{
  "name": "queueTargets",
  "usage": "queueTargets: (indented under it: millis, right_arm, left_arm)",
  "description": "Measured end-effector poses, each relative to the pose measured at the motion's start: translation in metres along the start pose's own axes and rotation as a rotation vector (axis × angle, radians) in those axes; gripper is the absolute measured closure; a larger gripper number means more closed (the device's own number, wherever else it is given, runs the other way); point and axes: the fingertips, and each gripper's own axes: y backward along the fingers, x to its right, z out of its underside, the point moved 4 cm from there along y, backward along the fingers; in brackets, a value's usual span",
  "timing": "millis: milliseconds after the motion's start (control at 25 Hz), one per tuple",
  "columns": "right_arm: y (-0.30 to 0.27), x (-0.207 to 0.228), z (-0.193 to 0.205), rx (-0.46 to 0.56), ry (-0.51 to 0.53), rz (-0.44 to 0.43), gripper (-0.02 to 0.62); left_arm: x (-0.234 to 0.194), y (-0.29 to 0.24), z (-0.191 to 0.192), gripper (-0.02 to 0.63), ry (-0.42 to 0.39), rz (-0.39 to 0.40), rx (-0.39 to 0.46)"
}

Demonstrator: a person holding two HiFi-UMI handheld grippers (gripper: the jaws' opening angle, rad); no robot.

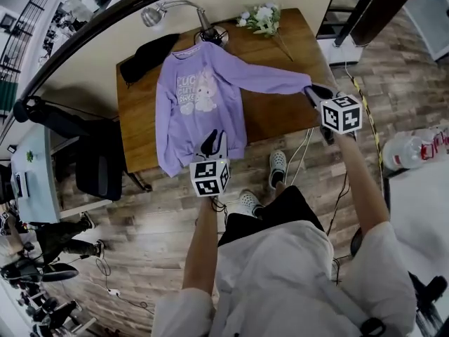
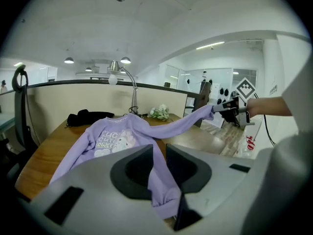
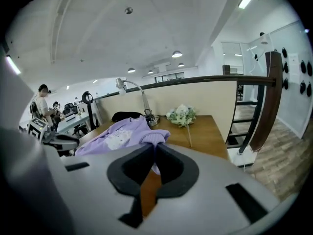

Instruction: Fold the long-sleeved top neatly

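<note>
Desk [image 1: 280, 118]; top [image 1: 203, 111] apparently in right hand-held gripper [image 1: 313, 92]

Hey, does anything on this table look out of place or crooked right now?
Only one sleeve of the purple top: the right gripper pinches its end and holds it stretched sideways, lifted off the table. Nothing looks spilled or damaged.

The long-sleeved top [image 1: 203, 97] is seen as soft, matt purple knit cloth, ribbed at the cuff [image 3: 155, 138]. The tabletop [image 1: 273, 114] is shown in smooth brown wood with a faint sheen. The desk lamp [image 1: 156, 12] is finished in glossy metal. Matt grey plastic is seen on the left hand-held gripper [image 2: 159, 152].
</note>
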Motion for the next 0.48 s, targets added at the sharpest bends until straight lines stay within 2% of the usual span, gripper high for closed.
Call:
queueTargets:
  millis: [280, 480]
  right_arm:
    - [-0.023, 0.064, -0.048, -0.071, 0.246, 0.018, 0.574]
    - [-0.039, 0.115, -0.069, -0.083, 0.279, 0.018, 0.572]
  left_arm:
    - [0.01, -0.048, -0.014, 0.512, 0.038, -0.004, -0.039]
    - [0.018, -0.09, -0.026, 0.512, 0.078, -0.01, -0.059]
